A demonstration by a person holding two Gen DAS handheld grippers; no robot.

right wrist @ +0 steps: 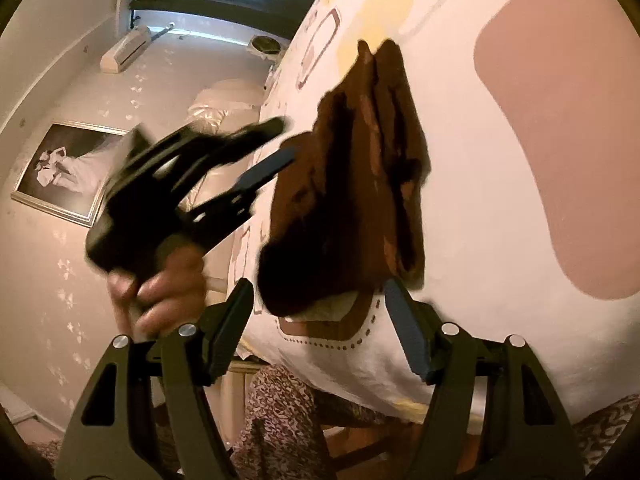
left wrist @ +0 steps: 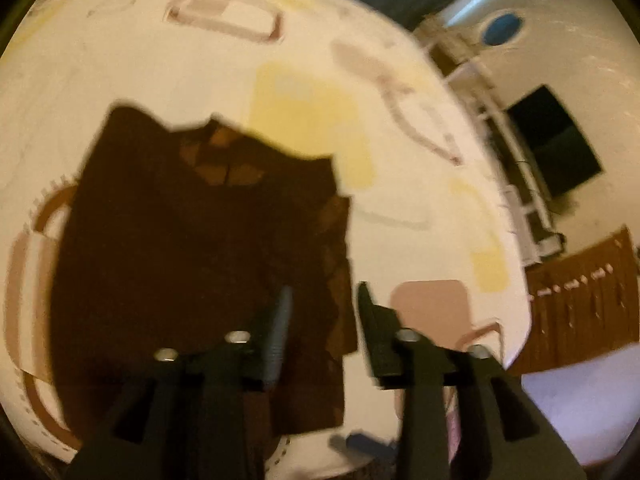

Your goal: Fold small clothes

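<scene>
The brown garment (left wrist: 200, 264) lay partly folded on the patterned tablecloth (left wrist: 420, 184), near its front edge. Your left gripper (left wrist: 324, 312) hung over its right edge, jaws apart and empty; your right gripper (right wrist: 320, 320) stood open at the near hem, gripping nothing, though blur hides contact. One fold seemed done; next you needed a fresh edge.

Dark brown small knitted garment (left wrist: 200, 248) with 1 lighter diamond-patterned patch at the neck, lying flat and partly folded on the white patterned worktop cloth (left wrist: 120, 72), long edge doubled over.
</scene>
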